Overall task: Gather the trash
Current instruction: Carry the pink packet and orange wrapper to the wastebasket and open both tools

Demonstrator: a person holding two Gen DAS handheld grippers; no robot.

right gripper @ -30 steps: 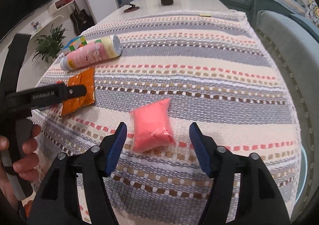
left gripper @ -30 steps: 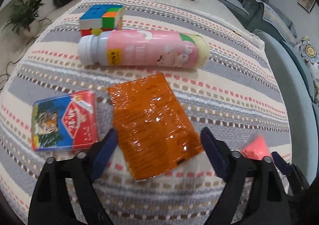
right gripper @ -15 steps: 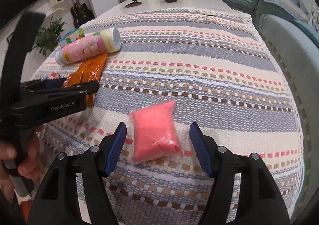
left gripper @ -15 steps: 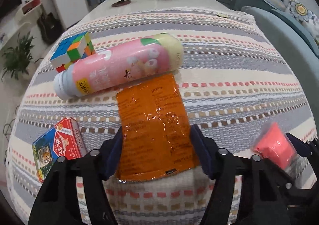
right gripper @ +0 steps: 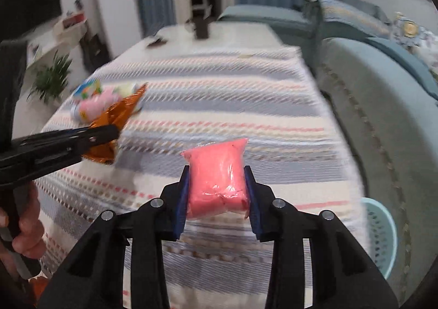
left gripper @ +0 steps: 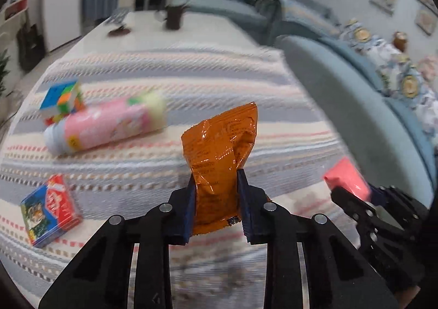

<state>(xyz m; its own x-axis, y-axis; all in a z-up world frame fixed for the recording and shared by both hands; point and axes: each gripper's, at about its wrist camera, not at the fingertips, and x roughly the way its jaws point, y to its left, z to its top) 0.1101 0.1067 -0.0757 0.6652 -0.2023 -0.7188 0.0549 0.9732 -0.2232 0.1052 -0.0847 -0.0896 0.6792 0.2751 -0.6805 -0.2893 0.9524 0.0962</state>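
Note:
My left gripper (left gripper: 216, 191) is shut on an orange snack wrapper (left gripper: 221, 150) and holds it above the striped tablecloth (left gripper: 191, 95). My right gripper (right gripper: 216, 185) is shut on a pink plastic packet (right gripper: 217, 174), also lifted off the cloth. The pink packet (left gripper: 346, 179) shows at the right of the left wrist view. The orange wrapper (right gripper: 117, 117) and left gripper show at the left of the right wrist view.
A pink bottle (left gripper: 106, 124) lies on the cloth beside a puzzle cube (left gripper: 61, 98). A card box (left gripper: 50, 209) lies at the near left. A light blue basket (right gripper: 379, 235) stands on the floor at the right, beside a sofa (right gripper: 377, 106). A dark mug (left gripper: 173, 16) stands far back.
Both grippers closed on their items and lifted them off the cloth: left on the orange wrapper, right on the pink packet. Both views have tilted upward.

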